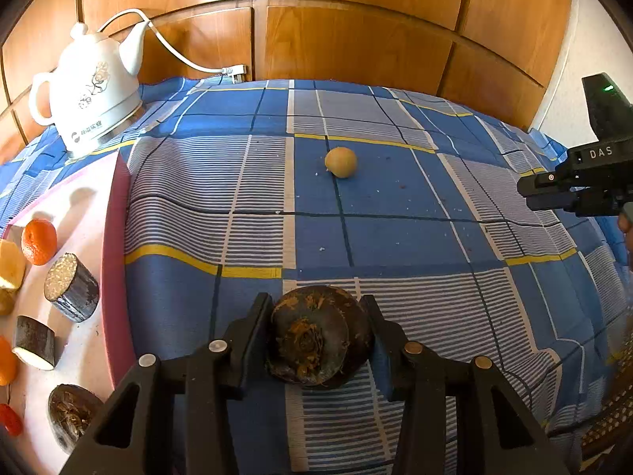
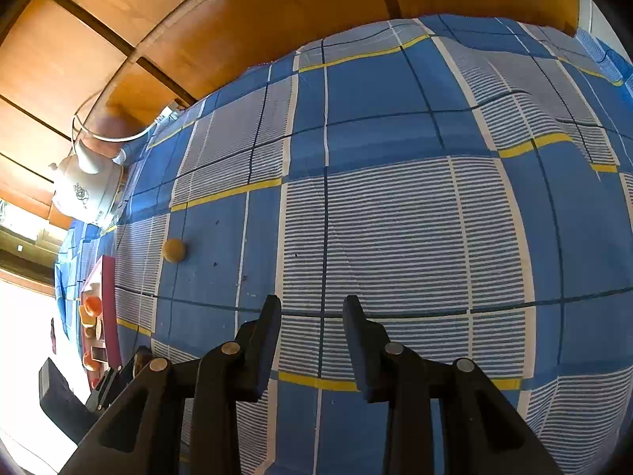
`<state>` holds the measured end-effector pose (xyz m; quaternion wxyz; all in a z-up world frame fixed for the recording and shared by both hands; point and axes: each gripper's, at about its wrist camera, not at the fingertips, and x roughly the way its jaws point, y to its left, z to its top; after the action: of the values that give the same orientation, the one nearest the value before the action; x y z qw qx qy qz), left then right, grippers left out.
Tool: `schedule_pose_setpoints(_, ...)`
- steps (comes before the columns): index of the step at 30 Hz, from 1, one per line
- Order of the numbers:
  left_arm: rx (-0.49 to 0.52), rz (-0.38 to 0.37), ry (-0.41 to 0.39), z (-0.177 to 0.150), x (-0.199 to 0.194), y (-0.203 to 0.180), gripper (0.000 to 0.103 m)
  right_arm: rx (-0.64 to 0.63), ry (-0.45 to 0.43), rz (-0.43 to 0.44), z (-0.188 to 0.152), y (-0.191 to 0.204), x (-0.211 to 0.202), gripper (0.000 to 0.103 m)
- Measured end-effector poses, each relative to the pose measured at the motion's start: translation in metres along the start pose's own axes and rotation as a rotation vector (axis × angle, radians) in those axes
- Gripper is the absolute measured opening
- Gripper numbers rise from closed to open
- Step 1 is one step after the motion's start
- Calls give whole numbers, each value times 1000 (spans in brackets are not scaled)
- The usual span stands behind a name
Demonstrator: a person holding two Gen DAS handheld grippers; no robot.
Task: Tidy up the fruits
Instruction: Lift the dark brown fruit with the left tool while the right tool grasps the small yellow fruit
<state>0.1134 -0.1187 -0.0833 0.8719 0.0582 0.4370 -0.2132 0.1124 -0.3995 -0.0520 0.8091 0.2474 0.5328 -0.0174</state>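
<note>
A blue checked cloth (image 1: 395, 217) with white stripes and yellow lines is covering the desk and filling most of both views. Wooden panelling (image 1: 356, 39) is standing behind it.

A pink-rimmed white tray (image 1: 114, 237) is lying at the left edge of the cloth, cut off by the frame. It is carrying an orange (image 1: 38, 240), two dark-skinned cut cylinders (image 1: 71, 287) with pale cut faces, a dark round piece at the bottom edge, and yellow, orange and red pieces that are only partly showing and cannot be identified.

A white ceramic kettle (image 1: 91, 87) is sitting at the far left corner behind the tray, with its white cord (image 1: 178, 55) trailing along the panelling. A floral motif is showing on its body; the printing on its base is too small to read.

The left hand-held gripper (image 1: 320, 340) is holding a dark round fruit (image 1: 320, 340) with a rough orange-brown end, with both fingers pressing against its sides. The fruit is sitting low over the cloth, just right of the tray; whether it is touching the cloth cannot be determined.

The right hand-held gripper (image 2: 312, 340) is hovering above the cloth with its fingers parted and nothing between them. In the left wrist view its body is entering from the right edge, reading "DAS", with a green light showing above.

A small yellow-brown round fruit (image 1: 341, 162) is resting alone on a blue square mid-cloth, well apart from both grippers.
</note>
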Motion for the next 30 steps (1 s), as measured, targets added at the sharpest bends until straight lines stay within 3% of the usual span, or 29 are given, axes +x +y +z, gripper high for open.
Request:
schedule_pose_setpoints(4, -7, -18, 8, 0, -2, 1, 45, -40, 18, 3, -2, 6, 3, 33)
schedule_pose_setpoints(11, -41, -95, 36, -6, -14, -1, 44, -232, 142, 43, -19, 45, 27, 33)
schedule_pose_setpoints(17, -14, -119, -6, -7, -36, -6, 44, -288, 197, 39, -29, 62, 42, 33)
schedule_pose_setpoints(23, 3, -133, -78, -7, -65, -2, 44, -390, 121, 55, -3, 110, 53, 38)
schedule_pose_setpoints(30, -17, -122, -127, -11, -89, 10, 44, -498, 59, -24, 20, 154, 93, 38)
